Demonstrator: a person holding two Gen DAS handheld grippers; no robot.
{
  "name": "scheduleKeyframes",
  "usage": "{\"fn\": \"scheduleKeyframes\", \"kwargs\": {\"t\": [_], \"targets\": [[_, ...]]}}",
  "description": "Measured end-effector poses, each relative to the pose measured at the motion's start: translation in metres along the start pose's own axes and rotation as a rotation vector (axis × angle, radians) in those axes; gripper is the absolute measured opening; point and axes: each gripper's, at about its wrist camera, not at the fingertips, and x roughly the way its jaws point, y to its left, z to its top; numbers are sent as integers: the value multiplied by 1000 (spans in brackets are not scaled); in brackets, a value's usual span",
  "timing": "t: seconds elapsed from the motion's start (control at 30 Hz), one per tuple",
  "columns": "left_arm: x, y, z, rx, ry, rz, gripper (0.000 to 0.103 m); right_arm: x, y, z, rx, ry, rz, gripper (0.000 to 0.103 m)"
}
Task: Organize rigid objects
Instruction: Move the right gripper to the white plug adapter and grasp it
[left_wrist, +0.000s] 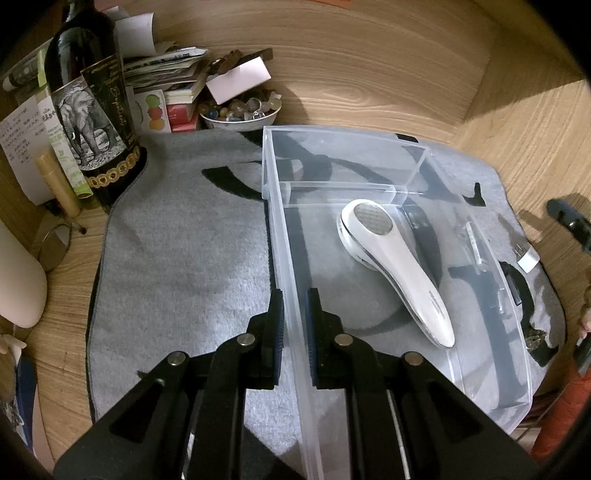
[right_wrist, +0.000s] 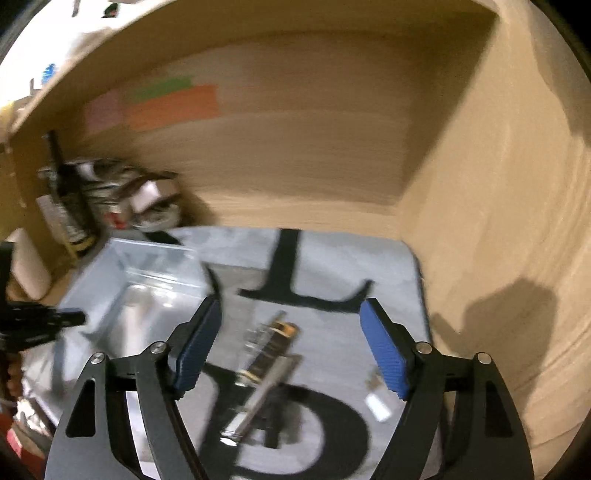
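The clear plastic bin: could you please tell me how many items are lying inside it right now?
1. A white handheld device lies in the large front compartment of the clear plastic bin; the small rear compartment looks bare. The blurred right wrist view cannot confirm this.

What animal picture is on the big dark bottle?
A black-and-white elephant, on the bottle label. It shows best in the left wrist view.

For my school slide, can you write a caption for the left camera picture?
Left hand-held gripper grips the clear plastic box wall; a white handheld device lies inside.
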Motion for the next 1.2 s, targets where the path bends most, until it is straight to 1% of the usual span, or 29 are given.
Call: {"fn": "scheduleKeyframes", "kwargs": {"t": [0.17,0.37,0.53,0.57,0.6,0.7,0.73,0.8,0.87,0.93,0.97,1.03,1.2], "targets": [[0,1,-1,2,0,5,11,19,-23,-14,41,62,-19,75],[0,1,-1,1,-1,9,11,41,-43,-34,73,136,-80,75],[-1,1,-2,2,-1,7,11,47,-59,-47,113,167,-97,75],[-1,1,-2,1,0,8,11,48,-62,-51,121,178,-90,73],[-1,2,-2,1,0,7,11,49,-63,-53,124,185,-86,73],[-1,0,-2,3,0,9,11,50,-61,-56,109,194,-108,73],[-1,0,-2,4,0,9,11,50,-61,-56,110,196,-109,71],[-1,0,-2,5,-2,9,11,50,-62,-58,120,204,-99,64],[-1,0,-3,5,-2,8,11,54,-64,-61,131,240,-69,49],[-1,0,-3,3,-3,6,11,58,-63,-66,131,258,-65,44],[-1,0,-3,3,-3,5,11,55,-62,-68,120,244,-78,43],[-1,-1,-3,5,-4,6,11,55,-60,-66,119,240,-84,36],[-2,0,-4,2,-4,1,11,47,-54,-60,117,209,-63,36]]}}
